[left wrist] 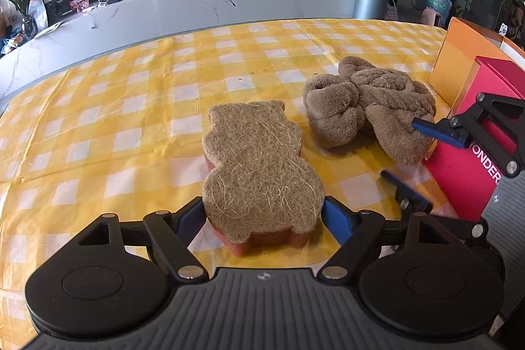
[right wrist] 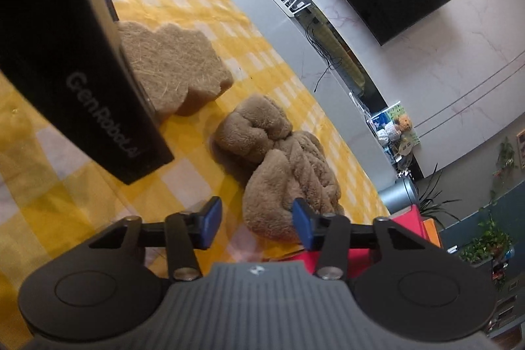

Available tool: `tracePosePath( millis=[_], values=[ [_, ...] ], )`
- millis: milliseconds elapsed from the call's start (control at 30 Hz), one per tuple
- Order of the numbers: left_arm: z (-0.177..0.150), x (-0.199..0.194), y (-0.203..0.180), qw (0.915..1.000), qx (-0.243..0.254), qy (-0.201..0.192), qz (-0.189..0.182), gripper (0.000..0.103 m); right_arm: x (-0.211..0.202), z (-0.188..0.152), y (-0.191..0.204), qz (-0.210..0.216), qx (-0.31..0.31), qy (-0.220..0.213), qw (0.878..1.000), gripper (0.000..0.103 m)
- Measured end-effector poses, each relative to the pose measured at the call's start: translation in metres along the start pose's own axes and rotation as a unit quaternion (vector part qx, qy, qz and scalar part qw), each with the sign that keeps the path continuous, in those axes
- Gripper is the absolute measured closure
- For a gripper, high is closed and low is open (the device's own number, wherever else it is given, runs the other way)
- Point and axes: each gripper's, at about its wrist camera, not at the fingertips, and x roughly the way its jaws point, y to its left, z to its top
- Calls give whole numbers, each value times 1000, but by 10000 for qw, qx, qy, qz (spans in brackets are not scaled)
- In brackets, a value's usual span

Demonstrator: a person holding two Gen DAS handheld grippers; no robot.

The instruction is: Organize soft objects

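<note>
A bear-shaped scrub sponge (left wrist: 259, 166) with a coarse brown top and pink base lies on the yellow checked tablecloth (left wrist: 115, 107). My left gripper (left wrist: 262, 215) has its blue fingers on both sides of the sponge's near end, touching it. A crumpled brown plush cloth (left wrist: 367, 107) lies to the right. My right gripper (left wrist: 407, 153) enters from the right, open, one finger touching the cloth's near lobe. In the right wrist view the sponge (right wrist: 174, 68) and cloth (right wrist: 288, 173) show beyond the open right gripper (right wrist: 256, 218).
A pink box (left wrist: 469, 159) and an orange box (left wrist: 462, 54) stand at the table's right edge. The left gripper's black body (right wrist: 65, 54) fills the upper left of the right wrist view. A grey counter and TV wall lie beyond the table.
</note>
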Motion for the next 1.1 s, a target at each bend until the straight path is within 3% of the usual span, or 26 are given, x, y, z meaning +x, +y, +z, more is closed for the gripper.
tracePosePath(
  millis=[100,300,733,933,1100],
  values=[
    [-2,-1,-1,10000,-6,-67,-13,18,3,0,-5,33,107,60,9999,76],
    [-2,-15,-3,9997,-38,-215,148,20,1,1,-14,63,220,-30,9997,94],
    [-16,-86,-2,9973,-514,-102,505,20,-64,16,-46,636,1228,-388,9896,99],
    [-29,-118,-5,9948,-915,46,453,20,-106,11,-64,1321,2015,-397,9697,100],
    [-49,-126,-11,9922,-1190,225,301,20,-138,-12,-47,1895,2278,-210,9549,100]
  ],
)
